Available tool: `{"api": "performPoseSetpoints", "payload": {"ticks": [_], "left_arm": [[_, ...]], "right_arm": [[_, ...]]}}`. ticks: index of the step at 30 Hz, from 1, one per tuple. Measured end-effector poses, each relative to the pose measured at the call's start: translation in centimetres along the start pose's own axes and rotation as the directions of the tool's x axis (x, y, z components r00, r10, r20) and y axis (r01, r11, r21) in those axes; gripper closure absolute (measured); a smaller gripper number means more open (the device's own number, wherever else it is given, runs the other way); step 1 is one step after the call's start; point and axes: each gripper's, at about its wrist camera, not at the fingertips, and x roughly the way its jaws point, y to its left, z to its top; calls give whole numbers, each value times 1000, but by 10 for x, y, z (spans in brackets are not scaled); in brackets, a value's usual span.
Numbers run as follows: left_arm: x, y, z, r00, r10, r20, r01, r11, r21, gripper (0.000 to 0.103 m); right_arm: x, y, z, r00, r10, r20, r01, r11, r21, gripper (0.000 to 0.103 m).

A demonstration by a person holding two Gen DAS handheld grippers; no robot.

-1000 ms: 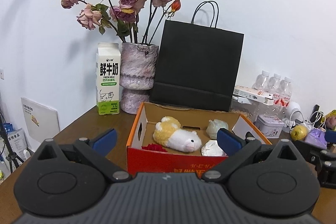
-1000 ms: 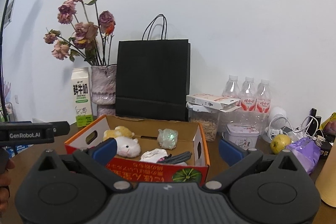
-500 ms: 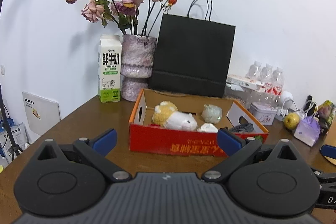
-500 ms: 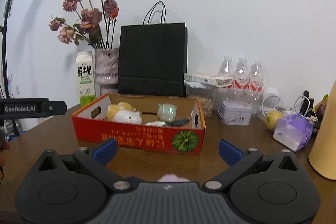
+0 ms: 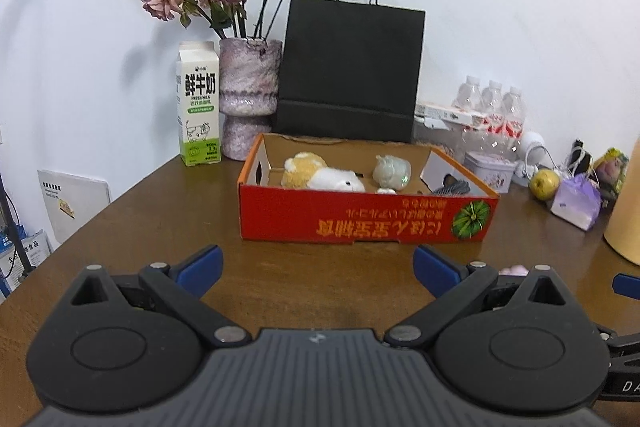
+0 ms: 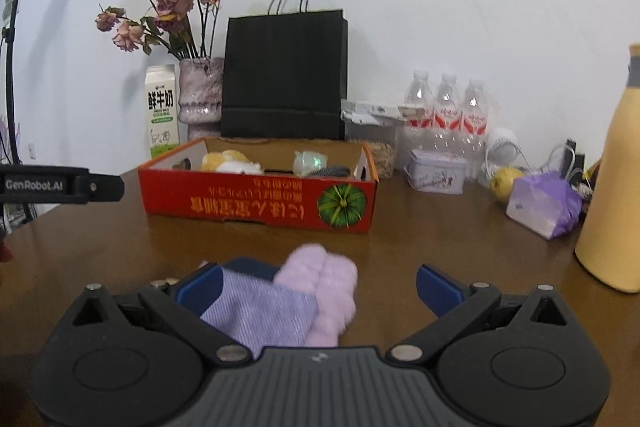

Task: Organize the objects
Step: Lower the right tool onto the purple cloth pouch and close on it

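A red cardboard box stands mid-table, holding a yellow-and-white plush toy, a pale green lump and a dark comb-like item. On the table in front of the box lies a purple fluffy item with a striped lilac cloth part, between the spread fingers of my right gripper, which is open. My left gripper is open too, with bare table between its fingers. A pink tip of the fluffy item peeks beside the left gripper's right finger.
Against the wall stand a milk carton, a vase of dried roses, a black paper bag and water bottles. A tin, a yellow fruit, a purple pouch and a tall yellow bottle crowd the right side.
Both grippers have pulled back from the box and dropped lower toward the table. The purple fluffy item has come into the right wrist view between the fingers.
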Motion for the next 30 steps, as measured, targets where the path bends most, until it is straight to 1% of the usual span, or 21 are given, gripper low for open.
{"api": "performPoseSetpoints", "payload": {"ticks": [4,11,18,23,26,30], "left_arm": [[-1,1,-10,999,-11,-32,11,1000,14,0],[2,9,-21,997,-15,-79,15,1000,11,0],[2,15,-27,993,-36,-108,38,999,25,0],[0,21,-30,991,-51,-120,54,998,26,0],[-2,28,-30,991,-59,-120,61,998,13,0],[-4,38,-30,990,-66,-121,66,998,-7,0]], "right_arm": [[-2,-4,-10,1000,-7,-28,8,1000,11,0],[-6,-4,-18,999,4,-37,-3,1000,28,0],[-7,22,-22,997,45,-59,-46,999,-12,0],[0,43,-23,992,70,-104,-73,997,-28,0],[7,53,-25,987,72,-142,-76,997,-29,0],[12,54,-24,983,93,-161,-92,996,13,0]]}}
